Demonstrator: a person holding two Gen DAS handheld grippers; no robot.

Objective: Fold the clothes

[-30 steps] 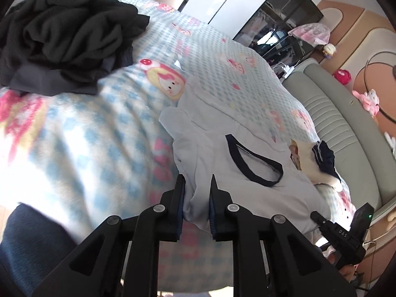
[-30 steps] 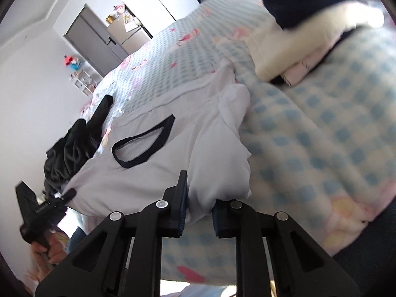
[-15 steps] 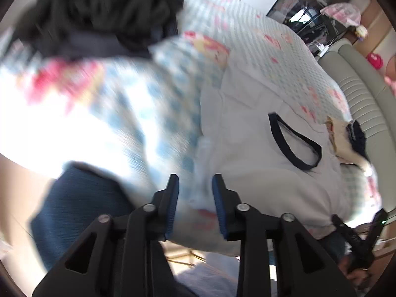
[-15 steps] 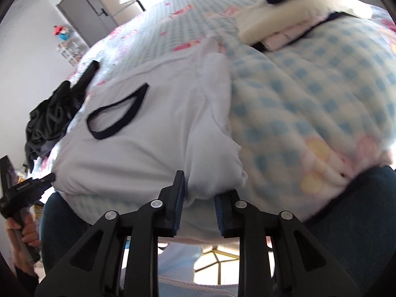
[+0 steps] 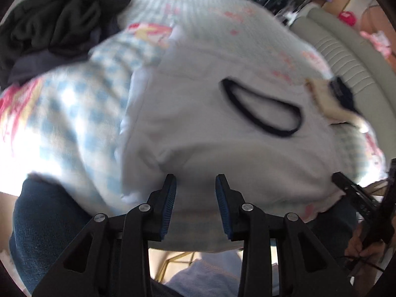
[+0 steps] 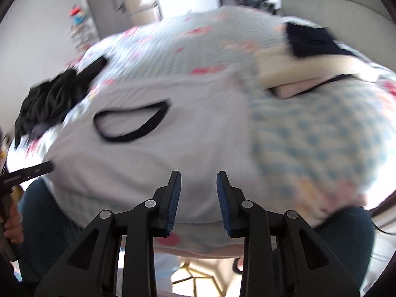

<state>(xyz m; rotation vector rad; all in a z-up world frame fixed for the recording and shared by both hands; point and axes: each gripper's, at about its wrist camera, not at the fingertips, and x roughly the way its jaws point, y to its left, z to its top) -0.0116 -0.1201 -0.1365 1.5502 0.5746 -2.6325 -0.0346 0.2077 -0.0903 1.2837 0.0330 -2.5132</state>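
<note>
White tee (image 5: 210, 128) with the dark-trimmed neck opening (image 5: 262, 111) lies spread flat on the checked blue bedspread (image 5: 74, 113), near edge draped over the bed's front, neck facing up. No fold in it that I can see, so this garment is at step zero.

My left gripper (image 5: 195, 193) has just been opening: jaws stand partly apart over the tee's near left edge, fabric just ahead of the pads, nothing pinched. Right gripper (image 6: 198, 190), same story: jaws just been opening, partly apart at the near right edge, not clamped on cloth.

Done so far, judging by layout: a folded stack (image 6: 309, 57) (navy piece on cream and pink) sits right of the tee. Left to do: the tee itself, then the black clothes heap (image 5: 57, 22) at far left, unfolded.

Writing: none readable. There's a small label on the other gripper's body (image 6: 12, 179) in the right view, too blurred. Cartoon prints on the bedspread only.
</note>
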